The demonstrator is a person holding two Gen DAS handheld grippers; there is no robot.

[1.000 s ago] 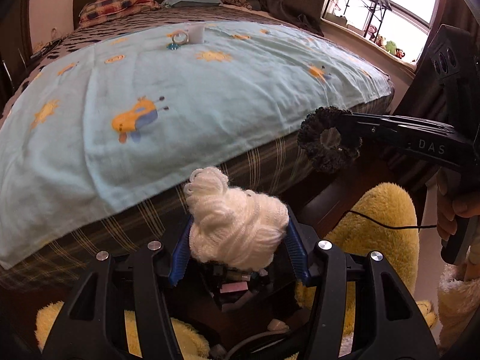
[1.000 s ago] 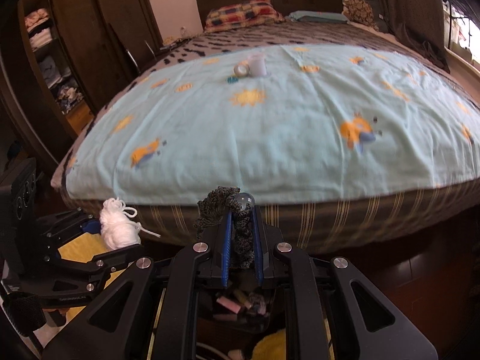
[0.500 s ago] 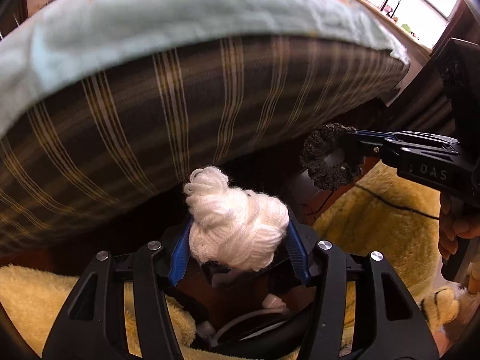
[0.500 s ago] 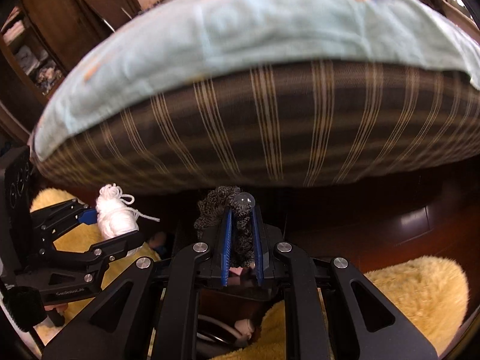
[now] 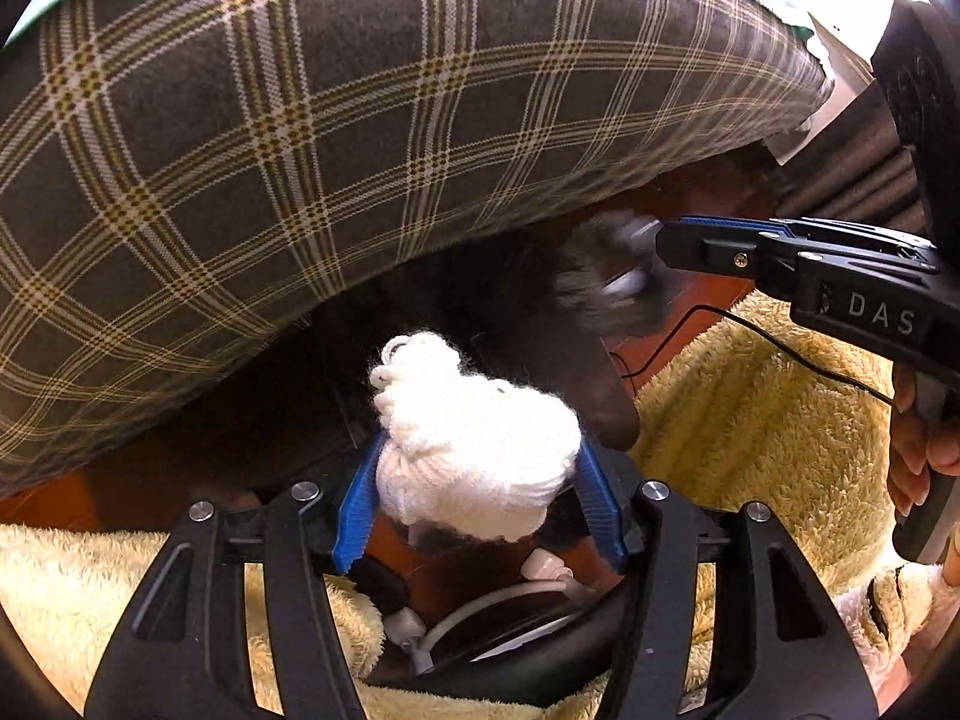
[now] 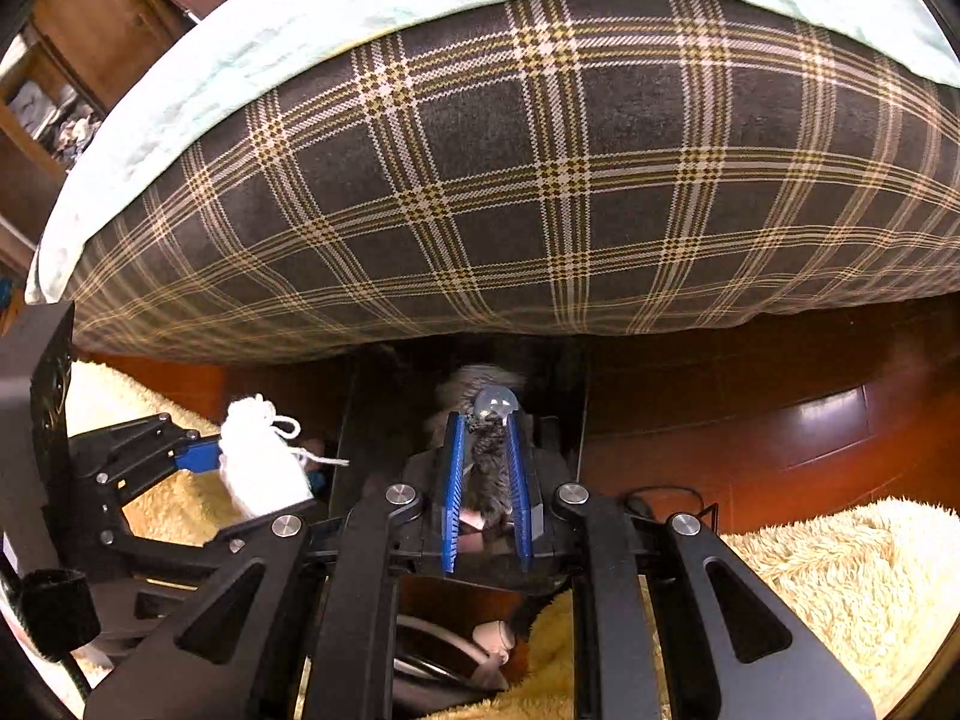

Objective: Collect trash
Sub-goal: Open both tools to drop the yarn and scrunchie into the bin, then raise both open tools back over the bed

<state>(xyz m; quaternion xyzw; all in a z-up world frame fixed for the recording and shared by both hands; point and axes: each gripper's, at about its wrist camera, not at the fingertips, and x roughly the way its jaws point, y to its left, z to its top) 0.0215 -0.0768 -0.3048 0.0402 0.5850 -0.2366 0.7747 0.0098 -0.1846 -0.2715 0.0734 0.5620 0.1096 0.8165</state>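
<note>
Plaid mattress edge overhangs a dark gap above the wooden floor, where the left hand-held gripper clamps a white yarn bundle and the right hand-held gripper pinches a dark scrunchie.

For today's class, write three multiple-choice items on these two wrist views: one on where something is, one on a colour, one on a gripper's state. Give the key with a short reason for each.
1. Where is the white yarn ball?
A. Lying on the yellow rug
B. Between the left gripper's blue fingers
C. On top of the bed

2. What colour is the scrunchie in the right gripper?
A. Dark grey-black
B. Red
C. Bright green

3. What is the state of the left gripper?
A. Open and empty
B. Shut on the yarn ball
C. Out of view

Key: 1 B, the yarn sits between the blue fingers, above the fluffy yellow rug. 2 A, the fuzzy band is dark next to the plaid mattress side. 3 B, both fingers press the yarn's sides.
</note>
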